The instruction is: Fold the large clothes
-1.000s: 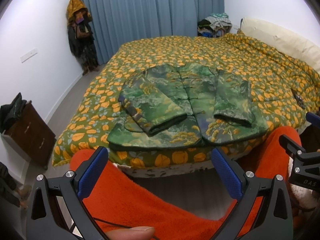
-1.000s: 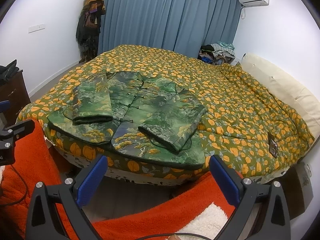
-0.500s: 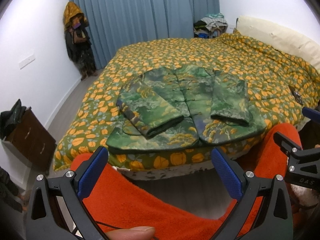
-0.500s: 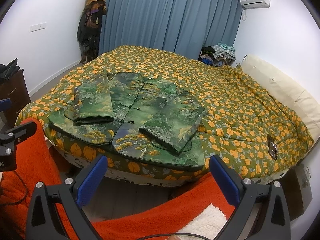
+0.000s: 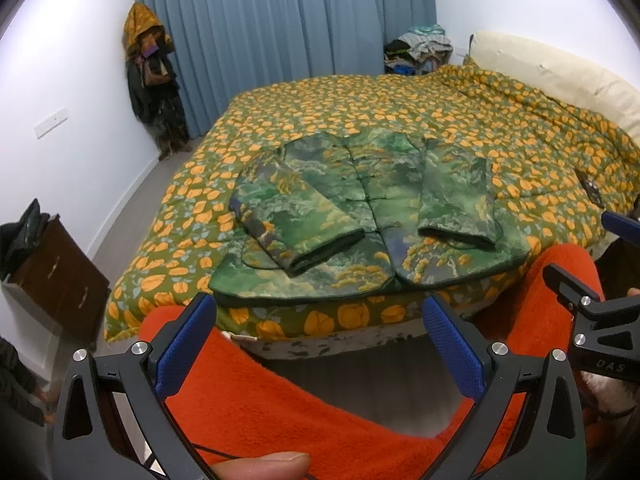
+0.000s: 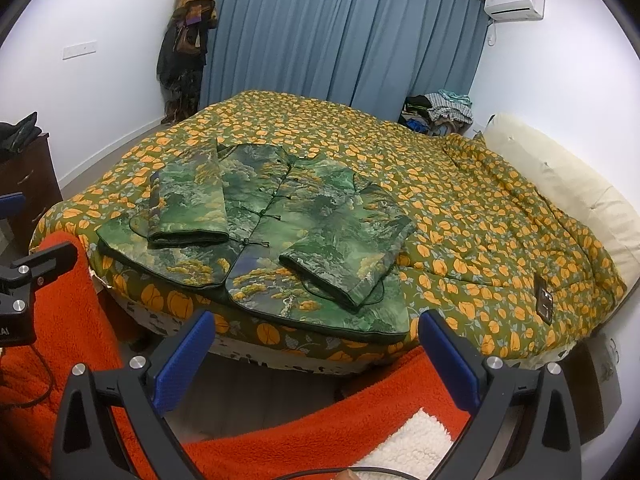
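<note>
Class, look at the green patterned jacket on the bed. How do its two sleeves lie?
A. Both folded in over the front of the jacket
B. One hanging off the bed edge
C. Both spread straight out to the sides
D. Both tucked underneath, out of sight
A: both sleeves of the jacket lie folded inward on its front, cuffs toward the hem, on the bed.

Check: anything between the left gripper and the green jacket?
No obstacle. In the left wrist view, the open left gripper looks over orange fleece, a strip of floor and the bed edge to the jacket.
</note>
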Demonstrator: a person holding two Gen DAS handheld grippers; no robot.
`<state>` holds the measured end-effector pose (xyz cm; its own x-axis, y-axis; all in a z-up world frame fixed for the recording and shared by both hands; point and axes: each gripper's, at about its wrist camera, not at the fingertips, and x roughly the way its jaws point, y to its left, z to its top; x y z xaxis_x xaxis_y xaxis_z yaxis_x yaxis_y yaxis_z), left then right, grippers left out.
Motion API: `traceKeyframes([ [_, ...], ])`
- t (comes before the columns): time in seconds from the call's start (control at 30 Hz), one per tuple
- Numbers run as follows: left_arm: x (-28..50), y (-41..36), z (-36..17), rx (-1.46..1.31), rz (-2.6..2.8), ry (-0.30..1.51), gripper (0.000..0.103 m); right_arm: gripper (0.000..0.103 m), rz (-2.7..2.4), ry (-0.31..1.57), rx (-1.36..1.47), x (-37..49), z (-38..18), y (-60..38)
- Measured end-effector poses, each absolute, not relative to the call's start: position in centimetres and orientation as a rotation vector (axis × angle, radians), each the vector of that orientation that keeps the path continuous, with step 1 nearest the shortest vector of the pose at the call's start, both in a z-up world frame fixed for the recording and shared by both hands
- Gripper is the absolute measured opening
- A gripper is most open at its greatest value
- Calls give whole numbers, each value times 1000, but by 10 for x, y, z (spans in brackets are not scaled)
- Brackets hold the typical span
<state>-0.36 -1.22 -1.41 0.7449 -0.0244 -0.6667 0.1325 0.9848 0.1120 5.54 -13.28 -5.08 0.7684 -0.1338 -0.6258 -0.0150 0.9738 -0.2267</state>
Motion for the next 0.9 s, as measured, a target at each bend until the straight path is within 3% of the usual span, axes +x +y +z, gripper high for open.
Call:
traceKeyframes([
  [0.9, -7, 1, -4, 68, -124, 679, 103, 103, -54, 691, -224, 59, -53, -133],
])
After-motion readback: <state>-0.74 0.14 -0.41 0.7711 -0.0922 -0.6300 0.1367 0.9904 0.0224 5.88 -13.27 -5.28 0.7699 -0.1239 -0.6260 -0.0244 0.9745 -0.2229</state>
